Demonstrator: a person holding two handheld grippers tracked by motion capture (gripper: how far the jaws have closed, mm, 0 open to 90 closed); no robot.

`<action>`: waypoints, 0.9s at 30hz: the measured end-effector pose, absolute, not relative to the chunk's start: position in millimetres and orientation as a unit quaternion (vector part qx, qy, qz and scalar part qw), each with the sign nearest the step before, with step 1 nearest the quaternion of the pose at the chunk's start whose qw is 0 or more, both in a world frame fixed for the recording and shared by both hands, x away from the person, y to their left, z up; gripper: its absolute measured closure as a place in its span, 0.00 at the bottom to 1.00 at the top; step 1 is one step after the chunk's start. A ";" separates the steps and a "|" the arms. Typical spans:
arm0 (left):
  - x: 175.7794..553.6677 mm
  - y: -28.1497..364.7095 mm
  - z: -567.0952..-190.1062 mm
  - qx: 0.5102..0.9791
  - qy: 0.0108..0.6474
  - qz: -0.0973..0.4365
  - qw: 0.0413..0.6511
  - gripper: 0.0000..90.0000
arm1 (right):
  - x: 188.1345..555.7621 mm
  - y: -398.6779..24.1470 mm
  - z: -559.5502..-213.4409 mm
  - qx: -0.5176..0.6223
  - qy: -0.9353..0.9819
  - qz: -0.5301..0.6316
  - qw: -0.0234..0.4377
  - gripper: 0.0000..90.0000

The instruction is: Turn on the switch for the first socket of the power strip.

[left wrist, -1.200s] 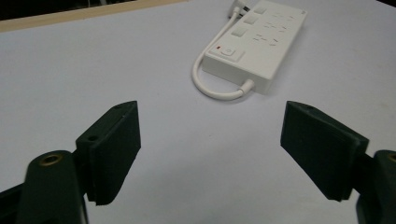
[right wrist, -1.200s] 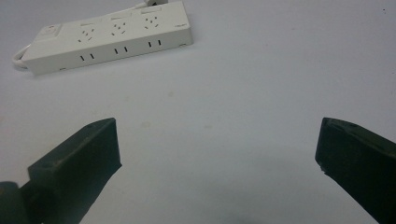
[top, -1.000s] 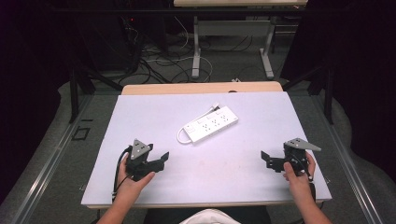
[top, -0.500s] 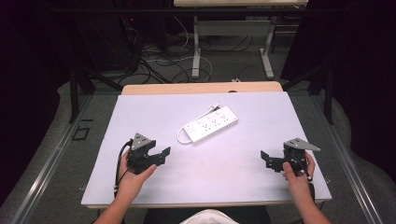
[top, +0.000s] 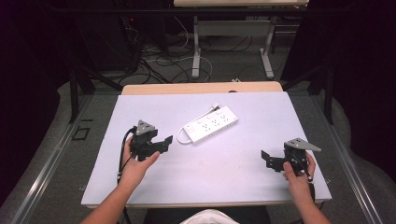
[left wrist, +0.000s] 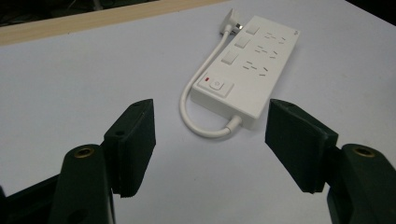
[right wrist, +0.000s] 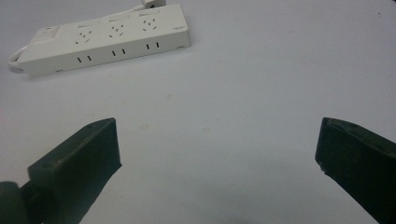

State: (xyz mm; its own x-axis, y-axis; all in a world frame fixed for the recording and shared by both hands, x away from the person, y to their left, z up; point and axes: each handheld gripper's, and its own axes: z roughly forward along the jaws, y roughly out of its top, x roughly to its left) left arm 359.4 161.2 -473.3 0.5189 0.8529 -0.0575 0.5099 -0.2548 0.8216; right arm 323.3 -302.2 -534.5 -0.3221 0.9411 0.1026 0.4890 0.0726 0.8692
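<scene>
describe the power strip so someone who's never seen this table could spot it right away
Start at the pale table and look just behind its middle, ahead of the left gripper. The power strip lies there flat and at a slant. It is the one white thing on the table: a long block with rows of sockets, a switch at its near end and a short white cord looped alongside.

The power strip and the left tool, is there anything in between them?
Nothing. In the left gripper view, only bare white table lies between the open left tool and the power strip; its looped cord is nearest.
</scene>
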 end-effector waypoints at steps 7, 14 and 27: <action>367.1 150.9 -466.9 0.774 0.434 0.199 0.416 0.37 | 322.6 -301.0 -534.4 0.523 0.685 0.438 0.255 0.00; 374.1 140.0 -466.8 0.778 0.428 0.187 0.419 0.43 | 323.6 -300.7 -536.2 0.524 0.688 0.432 0.254 0.00; 390.4 134.2 -456.9 0.774 0.437 0.162 0.429 0.45 | 325.4 -301.8 -538.4 0.528 0.683 0.434 0.256 0.00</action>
State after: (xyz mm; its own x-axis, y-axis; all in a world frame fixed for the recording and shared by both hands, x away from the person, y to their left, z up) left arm 390.4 134.2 -456.9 0.5658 0.8153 -0.1234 0.5372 -0.2509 0.8053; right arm 325.4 -301.8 -538.4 -0.3109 0.9442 0.1088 0.4991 0.0648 0.8641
